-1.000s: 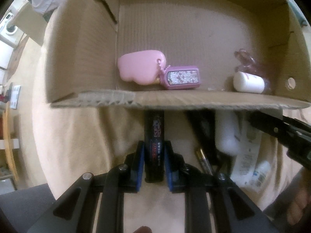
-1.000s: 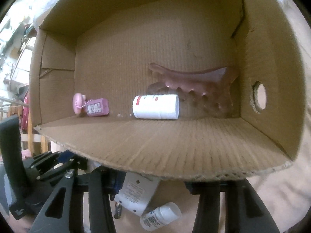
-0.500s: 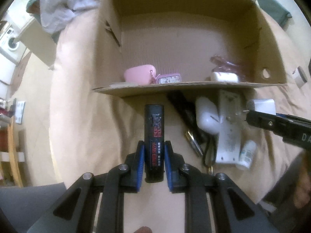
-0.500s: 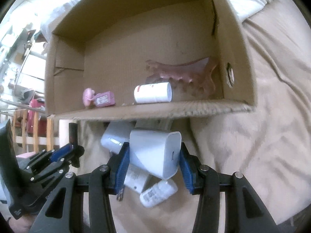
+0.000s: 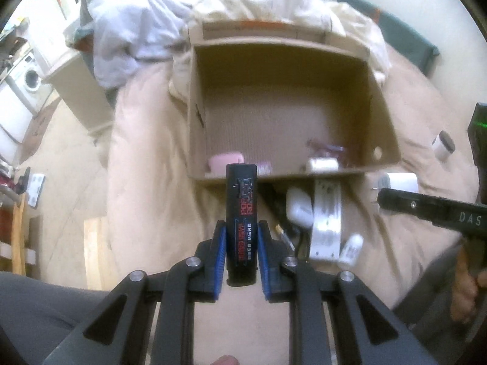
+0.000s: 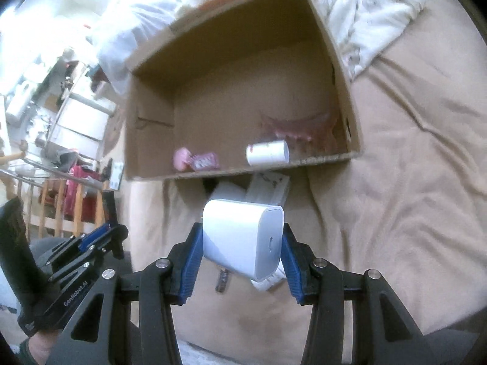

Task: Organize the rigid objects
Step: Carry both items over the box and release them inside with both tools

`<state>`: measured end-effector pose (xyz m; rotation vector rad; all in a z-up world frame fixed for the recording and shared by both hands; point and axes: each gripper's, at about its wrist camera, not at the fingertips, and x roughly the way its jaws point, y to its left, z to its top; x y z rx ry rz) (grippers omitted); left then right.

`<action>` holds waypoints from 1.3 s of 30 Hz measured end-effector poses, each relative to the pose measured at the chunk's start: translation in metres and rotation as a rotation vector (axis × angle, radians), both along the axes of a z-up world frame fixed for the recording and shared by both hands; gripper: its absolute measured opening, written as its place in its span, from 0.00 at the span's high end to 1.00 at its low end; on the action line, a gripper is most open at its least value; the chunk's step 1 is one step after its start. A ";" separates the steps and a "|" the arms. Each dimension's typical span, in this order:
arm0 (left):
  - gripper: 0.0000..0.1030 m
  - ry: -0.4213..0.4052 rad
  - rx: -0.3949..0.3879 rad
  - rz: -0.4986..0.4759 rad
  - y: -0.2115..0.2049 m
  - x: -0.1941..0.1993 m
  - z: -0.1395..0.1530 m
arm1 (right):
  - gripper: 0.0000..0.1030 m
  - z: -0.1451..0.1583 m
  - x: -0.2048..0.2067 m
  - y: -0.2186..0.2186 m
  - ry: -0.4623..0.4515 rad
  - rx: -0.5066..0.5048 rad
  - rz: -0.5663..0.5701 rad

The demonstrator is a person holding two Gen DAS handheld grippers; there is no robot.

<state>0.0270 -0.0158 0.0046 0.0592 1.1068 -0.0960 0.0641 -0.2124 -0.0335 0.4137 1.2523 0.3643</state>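
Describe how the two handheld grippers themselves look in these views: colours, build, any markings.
Both the left gripper and the right gripper are matte black linkage frames with triangular cut-outs and silver pivot bolts; their jaws carry ribbed blue pads. Seen from the right wrist camera, the left gripper's side reads "GenRobot.AI" in white. Seen from the left wrist camera, the right gripper's side shows white letters "DAS" and a green light above.

Washing machine [image 5: 30,79] far to your left; crumpled white bedding [image 5: 146,27] ahead; tan blanket [image 6: 411,167] beneath.
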 end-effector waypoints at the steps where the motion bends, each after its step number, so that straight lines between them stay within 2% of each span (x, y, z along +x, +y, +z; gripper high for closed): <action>1: 0.83 -0.008 -0.003 0.000 0.000 0.003 0.005 | 0.51 0.006 0.000 -0.002 -0.014 0.008 -0.001; 10: 0.83 -0.062 -0.008 -0.012 -0.008 0.043 0.029 | 0.51 0.041 0.025 -0.007 -0.110 -0.014 0.017; 18: 0.83 -0.081 0.027 -0.037 -0.020 0.088 0.029 | 0.51 0.049 0.066 0.001 -0.141 -0.038 0.035; 24: 0.83 -0.017 -0.004 -0.022 -0.022 0.126 0.005 | 0.51 0.037 0.094 0.009 -0.121 -0.056 0.042; 28: 0.83 -0.027 -0.004 0.006 -0.017 0.138 -0.013 | 0.51 0.018 0.104 0.016 -0.126 -0.114 0.048; 32: 0.83 0.048 -0.039 0.049 -0.011 0.146 -0.038 | 0.51 0.001 0.105 0.020 -0.110 -0.135 0.065; 39: 0.83 0.081 -0.005 0.046 -0.016 0.150 -0.061 | 0.51 -0.017 0.110 0.031 -0.083 -0.192 0.104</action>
